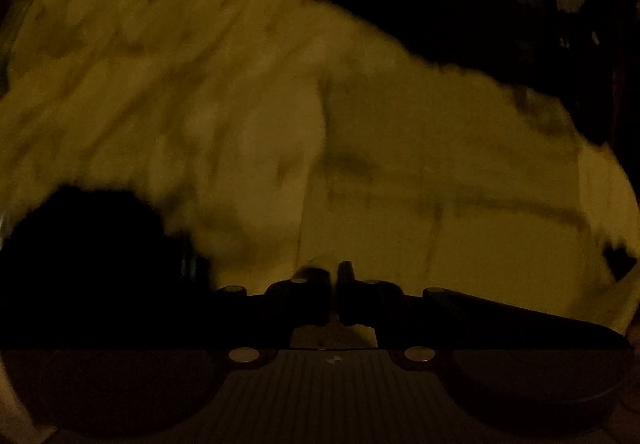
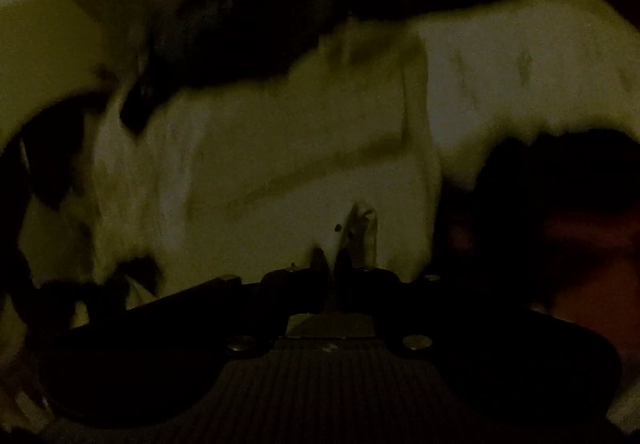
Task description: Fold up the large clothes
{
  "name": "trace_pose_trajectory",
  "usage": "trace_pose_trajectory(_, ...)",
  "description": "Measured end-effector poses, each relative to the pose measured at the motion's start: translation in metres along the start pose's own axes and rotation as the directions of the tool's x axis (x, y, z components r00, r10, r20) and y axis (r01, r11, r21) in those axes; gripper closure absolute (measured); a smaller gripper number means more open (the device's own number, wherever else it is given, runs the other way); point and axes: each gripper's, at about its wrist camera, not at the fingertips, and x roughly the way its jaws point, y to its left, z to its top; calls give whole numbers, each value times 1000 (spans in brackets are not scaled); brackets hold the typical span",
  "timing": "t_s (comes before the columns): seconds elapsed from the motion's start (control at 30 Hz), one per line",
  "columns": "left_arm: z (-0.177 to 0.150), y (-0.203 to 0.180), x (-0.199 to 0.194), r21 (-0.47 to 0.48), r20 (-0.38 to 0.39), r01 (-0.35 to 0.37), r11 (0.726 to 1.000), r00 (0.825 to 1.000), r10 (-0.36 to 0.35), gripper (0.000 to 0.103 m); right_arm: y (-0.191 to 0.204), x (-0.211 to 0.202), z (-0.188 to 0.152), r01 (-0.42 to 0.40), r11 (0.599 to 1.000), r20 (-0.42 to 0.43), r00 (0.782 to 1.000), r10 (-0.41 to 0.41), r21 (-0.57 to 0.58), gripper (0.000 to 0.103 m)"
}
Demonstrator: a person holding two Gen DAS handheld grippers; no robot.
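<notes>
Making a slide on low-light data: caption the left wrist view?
Left gripper, fingers closed, over a pale yellowish garment in dim, blurred light.

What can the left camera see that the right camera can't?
Only the left wrist view shows a long dark band curving over the top of the pale yellow cloth. Only the right wrist view shows a reddish patch at the right edge and a small peak of fabric sticking up at the right gripper. Both show dim, blurry pale cloth filling the picture. The left gripper and the right gripper both have their jaws closed together.
</notes>
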Motion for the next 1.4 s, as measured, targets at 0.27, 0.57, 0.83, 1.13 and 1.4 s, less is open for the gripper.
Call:
trace_pose_trajectory(0.27, 170, -32, 118, 38, 6, 16, 999, 1000, -16, 60, -41, 73, 151, 94, 974, 131, 984, -123, 206, 97)
trace_pose_trajectory(0.57, 193, -40, 185, 113, 52, -263, 958, 965, 258, 0, -65, 159, 201, 360, 918, 84, 922, -378, 168, 39)
trace_pose_trajectory(0.83, 29, -197, 130, 730, 48, 80, 678, 985, -168, 0, -85, 130, 204, 301, 954, 56, 952, -300, -9, 31)
trace_pose_trajectory(1.13, -99, -338, 175, 989, 101, -67, 134, 960, -262, 0, -56, 192, 182, 203, 806, -165, 923, -346, -556, 33)
trace_pose_trajectory(1.4, -55, -378, 192, 936, -8, 96, 338, 967, -253, 60, -53, 205, 212, 112, 914, -288, 928, -237, -390, 89)
